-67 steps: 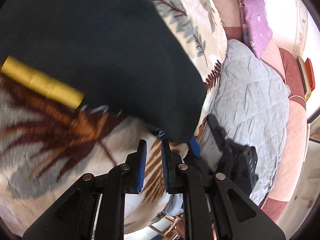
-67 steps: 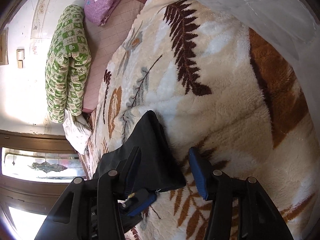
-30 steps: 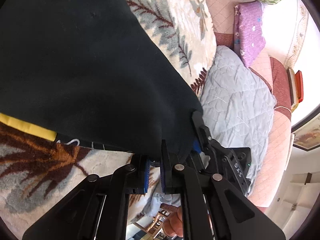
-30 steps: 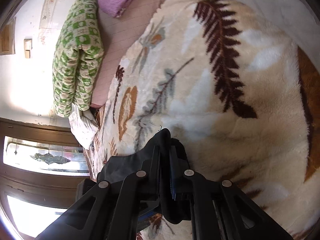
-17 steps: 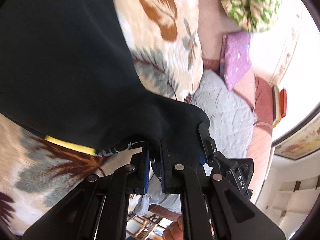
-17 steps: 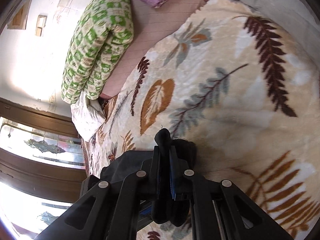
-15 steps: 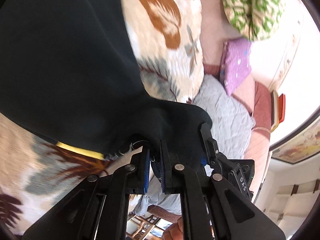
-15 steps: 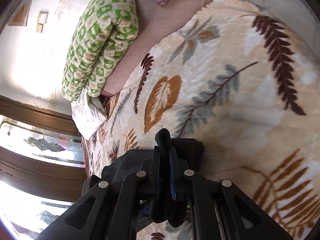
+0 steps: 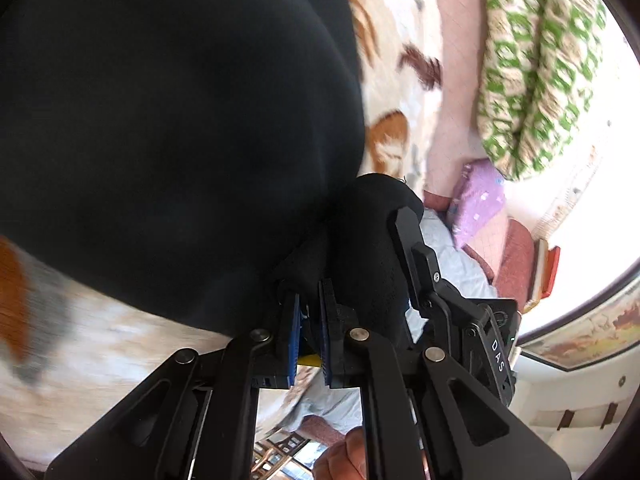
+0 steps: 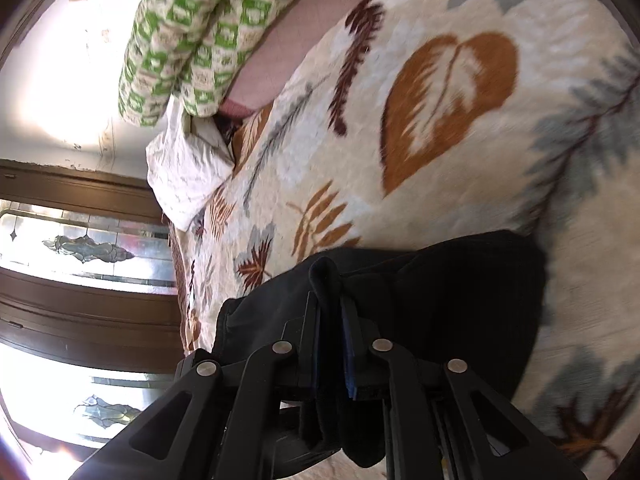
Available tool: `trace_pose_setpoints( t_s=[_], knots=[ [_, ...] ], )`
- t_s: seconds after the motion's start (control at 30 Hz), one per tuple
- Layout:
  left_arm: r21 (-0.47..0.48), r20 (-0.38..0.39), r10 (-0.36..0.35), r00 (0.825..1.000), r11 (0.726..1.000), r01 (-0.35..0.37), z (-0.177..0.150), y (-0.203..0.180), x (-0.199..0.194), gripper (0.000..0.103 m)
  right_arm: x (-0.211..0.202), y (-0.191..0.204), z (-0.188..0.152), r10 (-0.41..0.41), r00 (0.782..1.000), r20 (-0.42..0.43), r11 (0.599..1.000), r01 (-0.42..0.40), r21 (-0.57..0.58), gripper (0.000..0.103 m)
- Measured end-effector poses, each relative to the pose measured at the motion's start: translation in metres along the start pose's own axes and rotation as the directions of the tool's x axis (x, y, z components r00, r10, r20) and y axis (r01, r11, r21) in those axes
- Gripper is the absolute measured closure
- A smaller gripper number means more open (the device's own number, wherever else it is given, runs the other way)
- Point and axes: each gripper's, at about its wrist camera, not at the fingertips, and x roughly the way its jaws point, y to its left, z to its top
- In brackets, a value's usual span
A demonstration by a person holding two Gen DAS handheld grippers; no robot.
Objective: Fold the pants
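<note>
The black pants (image 9: 160,140) fill the left half of the left wrist view, lifted over the leaf-patterned blanket (image 9: 384,92). My left gripper (image 9: 308,300) is shut on a bunched edge of the pants. A sliver of their yellow band (image 9: 308,358) shows low between the fingers. In the right wrist view my right gripper (image 10: 330,280) pinches a fold of the pants (image 10: 460,300) between its blue pads, and its jaws are opening. The rest of the fabric lies heaped on the blanket (image 10: 440,160) under and to the right of the fingers.
A rolled green-and-white quilt (image 10: 192,32) lies at the blanket's far edge, with a white cloth (image 10: 184,168) beside it. A purple pillow (image 9: 478,200) and a grey quilt (image 9: 452,264) lie to the right. A glazed wooden door (image 10: 80,248) stands beyond. A person's hand (image 9: 344,456) shows below.
Both grippers have carried the pinched pants edge across the blanket toward the green quilt. The black fabric now covers more of the left view, and the yellow band is almost hidden.
</note>
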Motion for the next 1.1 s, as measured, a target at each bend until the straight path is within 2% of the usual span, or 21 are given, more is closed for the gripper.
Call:
trace_pose_setpoints(
  t_s=[0.1, 0.2, 0.3, 0.37, 0.43, 0.5, 0.53, 0.6, 0.7, 0.73, 0.8, 0.87, 0.93, 1.03, 1.1],
  knots=[
    [0.001, 0.005, 0.040, 0.999, 0.999, -0.040, 0.006, 0.007, -0.013, 0.097, 0.020, 0.011, -0.009, -0.052, 0.998, -0.034, 0.998, 0.051, -0.021, 0.091],
    [0.014, -0.012, 0.051, 0.999, 0.999, -0.051, 0.009, 0.012, -0.027, 0.097, 0.025, 0.021, -0.018, -0.122, 0.992, -0.041, 0.991, 0.119, -0.054, 0.086],
    [0.030, -0.029, 0.052, 0.998, 0.998, -0.051, 0.010, 0.011, -0.033, 0.097, 0.012, 0.023, -0.021, -0.123, 0.992, -0.027, 0.991, 0.122, -0.047, 0.079],
    [0.057, -0.014, 0.067, 0.998, 0.996, -0.066, 0.011, 0.007, -0.039, 0.097, -0.002, 0.025, -0.022, -0.088, 0.996, 0.000, 0.996, 0.088, -0.032, 0.066],
    [0.080, -0.001, 0.073, 0.997, 0.994, -0.073, 0.010, 0.001, -0.042, 0.097, -0.012, 0.027, -0.024, -0.020, 1.000, 0.007, 1.000, 0.020, -0.014, 0.053],
    [0.110, 0.009, 0.093, 0.996, 0.989, -0.094, 0.008, -0.006, -0.044, 0.097, -0.016, 0.027, -0.027, 0.032, 0.999, -0.007, 0.999, -0.032, 0.004, 0.051],
    [0.133, 0.017, 0.109, 0.994, 0.985, -0.110, 0.008, -0.009, -0.047, 0.097, -0.018, 0.028, -0.030, 0.033, 0.999, -0.003, 0.999, -0.033, 0.011, 0.051],
    [0.178, 0.022, 0.140, 0.990, 0.974, -0.141, 0.009, -0.019, -0.049, 0.097, -0.036, 0.025, -0.037, 0.056, 0.995, 0.079, 0.998, -0.059, 0.035, 0.051],
    [0.256, 0.027, 0.202, 0.979, 0.945, -0.202, 0.013, -0.035, -0.053, 0.097, -0.062, 0.015, -0.056, 0.151, 0.977, 0.152, 0.984, -0.164, 0.076, 0.051],
    [0.278, 0.038, 0.227, 0.973, 0.933, -0.228, 0.016, -0.044, -0.052, 0.096, -0.068, 0.008, -0.067, 0.192, 0.967, 0.169, 0.973, -0.210, 0.099, 0.049],
    [0.324, 0.058, 0.285, 0.957, 0.901, -0.288, 0.018, -0.056, -0.055, 0.096, -0.071, -0.007, -0.084, 0.221, 0.955, 0.196, 0.954, -0.254, 0.160, 0.040],
    [0.367, 0.055, 0.336, 0.940, 0.869, -0.332, 0.018, -0.064, -0.053, 0.096, -0.056, -0.026, -0.101, 0.254, 0.945, 0.205, 0.917, -0.303, 0.260, 0.039],
    [0.392, 0.037, 0.375, 0.926, 0.847, -0.359, 0.019, -0.071, -0.049, 0.096, -0.034, -0.044, -0.114, 0.304, 0.923, 0.235, 0.849, -0.374, 0.372, 0.039],
    [0.436, 0.007, 0.415, 0.910, 0.817, -0.376, 0.020, -0.081, -0.041, 0.096, -0.009, -0.057, -0.122, 0.330, 0.892, 0.308, 0.772, -0.443, 0.456, 0.040],
    [0.471, 0.008, 0.435, 0.900, 0.793, -0.387, 0.015, -0.085, -0.040, 0.096, -0.008, -0.067, -0.127, 0.303, 0.853, 0.425, 0.716, -0.498, 0.489, 0.040]
  ],
)
